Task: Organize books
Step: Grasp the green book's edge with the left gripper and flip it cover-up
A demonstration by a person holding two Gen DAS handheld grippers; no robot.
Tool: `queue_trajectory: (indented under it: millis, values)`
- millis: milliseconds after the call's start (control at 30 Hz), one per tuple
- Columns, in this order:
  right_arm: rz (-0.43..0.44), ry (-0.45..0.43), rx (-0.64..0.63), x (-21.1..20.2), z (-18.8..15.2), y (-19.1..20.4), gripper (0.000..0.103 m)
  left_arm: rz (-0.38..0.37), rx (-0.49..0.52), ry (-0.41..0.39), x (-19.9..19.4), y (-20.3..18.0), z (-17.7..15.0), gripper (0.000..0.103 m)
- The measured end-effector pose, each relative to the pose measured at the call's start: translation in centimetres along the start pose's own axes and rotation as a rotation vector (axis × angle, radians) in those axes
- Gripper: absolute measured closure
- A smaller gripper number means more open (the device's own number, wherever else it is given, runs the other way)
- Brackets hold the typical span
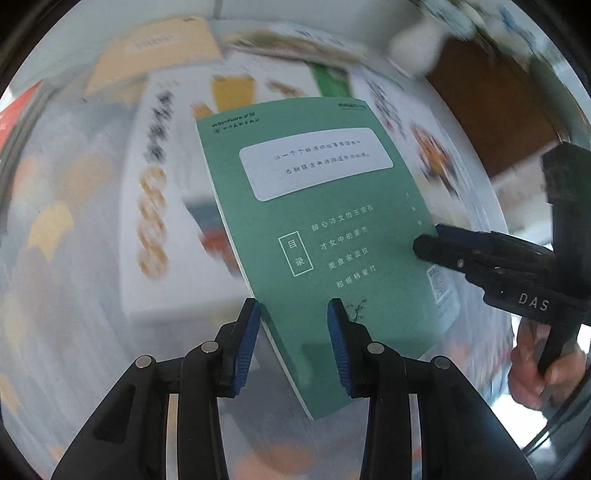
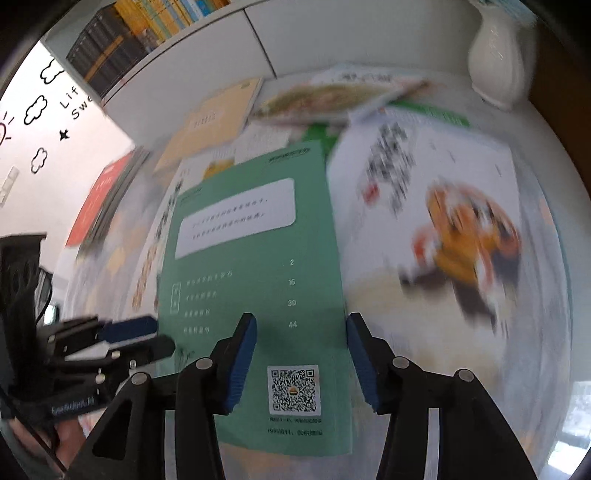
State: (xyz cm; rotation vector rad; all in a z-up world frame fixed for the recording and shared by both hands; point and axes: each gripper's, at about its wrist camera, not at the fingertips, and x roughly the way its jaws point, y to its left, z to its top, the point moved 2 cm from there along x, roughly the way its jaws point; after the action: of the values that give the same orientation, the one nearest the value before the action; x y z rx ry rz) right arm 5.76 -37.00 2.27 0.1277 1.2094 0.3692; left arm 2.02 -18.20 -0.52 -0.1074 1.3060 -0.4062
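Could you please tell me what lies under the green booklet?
Under the green booklet lie a white book with round orange pictures on one side and a white book showing an orange dish on the other. Whatever sits directly beneath its middle is covered.

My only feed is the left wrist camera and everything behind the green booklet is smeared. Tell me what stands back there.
Observer: The right wrist view shows a row of shelved books up at the far left, past the table.
Operator: Now report how I look from outside.
Observer: The left gripper has its tips at the left edge of the green booklet, low down. I cannot tell whether they clamp it.
Operator: Next, the back right corner.
Observer: A white vase stands there.
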Motion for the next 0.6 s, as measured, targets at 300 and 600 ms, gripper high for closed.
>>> queue_trajectory:
  millis: [300,600]
  values:
    - [0.068,0.099,0.0,-2.5,-8.0,-2.2,0.054,-0.077,-0.042,0.031,-0.3,-1.6,-4.8,0.069]
    - [0.297,0.014,0.106,-2.0,-4.7,-2.9,0.038,-0.105,-0.117,-0.013,-0.7,-0.1,-5.9,0.069]
